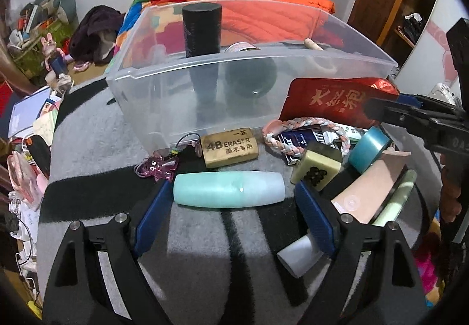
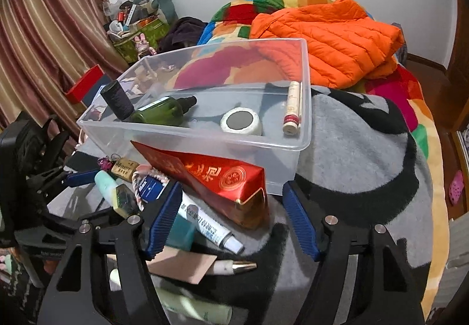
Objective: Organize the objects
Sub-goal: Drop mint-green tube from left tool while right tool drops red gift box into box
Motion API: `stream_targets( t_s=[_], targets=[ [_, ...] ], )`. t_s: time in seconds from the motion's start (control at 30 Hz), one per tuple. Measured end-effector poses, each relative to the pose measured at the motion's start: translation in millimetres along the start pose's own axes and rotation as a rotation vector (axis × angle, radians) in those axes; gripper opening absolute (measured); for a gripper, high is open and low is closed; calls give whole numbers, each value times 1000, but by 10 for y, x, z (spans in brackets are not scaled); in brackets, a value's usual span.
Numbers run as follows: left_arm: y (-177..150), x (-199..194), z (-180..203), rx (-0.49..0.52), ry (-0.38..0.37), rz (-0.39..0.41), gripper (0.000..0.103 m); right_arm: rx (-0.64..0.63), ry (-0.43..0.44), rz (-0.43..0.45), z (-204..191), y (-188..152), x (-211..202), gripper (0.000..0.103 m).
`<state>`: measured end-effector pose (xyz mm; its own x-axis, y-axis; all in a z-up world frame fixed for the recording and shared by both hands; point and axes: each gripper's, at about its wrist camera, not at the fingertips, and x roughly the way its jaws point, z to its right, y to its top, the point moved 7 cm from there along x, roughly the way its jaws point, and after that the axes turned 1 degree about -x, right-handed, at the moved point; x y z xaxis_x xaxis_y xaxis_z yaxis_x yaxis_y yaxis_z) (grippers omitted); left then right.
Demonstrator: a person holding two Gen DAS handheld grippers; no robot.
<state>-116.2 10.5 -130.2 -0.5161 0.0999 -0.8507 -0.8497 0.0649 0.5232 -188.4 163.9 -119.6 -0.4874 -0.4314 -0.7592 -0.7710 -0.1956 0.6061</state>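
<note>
Left gripper (image 1: 231,202) fingers stand wide, straddling the mint tube (image 1: 228,190) untouched; right gripper (image 2: 231,216) fingers open around the red packet (image 2: 211,178), both before the clear bin (image 2: 205,131) on the blanket (image 2: 351,149).

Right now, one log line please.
left gripper: open, straddling mint tube | right gripper: open around red pouch | bin: partly filled

Gripper (image 2: 231,219): jaws apart, nothing pressed.
Red pack (image 2: 217,178): between the fingers, apparently untouched.
Tube (image 2: 205,225): beside the left finger.
Bin (image 2: 304,108): ahead of the fingertips, holding a green bottle (image 2: 161,112).
</note>
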Motion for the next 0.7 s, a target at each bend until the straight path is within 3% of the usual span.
stream_targets(
  t_s=[0.03, 0.07, 0.37, 0.7],
  targets=[
    [-3, -7, -11, 2, 9, 6, 77, -4, 18, -10, -15, -1, 4, 44],
    [-7, -13, -20, 2, 14, 9, 73, -7, 31, -23, -28, -9, 21, 44],
    [-67, -164, -103, -56, -20, 27, 73, -41, 14, 14, -140, -71, -107, 34],
    [53, -599, -145, -87, -25, 135, 73, -50, 36, 122, -261, 20, -551, 28]
  ],
)
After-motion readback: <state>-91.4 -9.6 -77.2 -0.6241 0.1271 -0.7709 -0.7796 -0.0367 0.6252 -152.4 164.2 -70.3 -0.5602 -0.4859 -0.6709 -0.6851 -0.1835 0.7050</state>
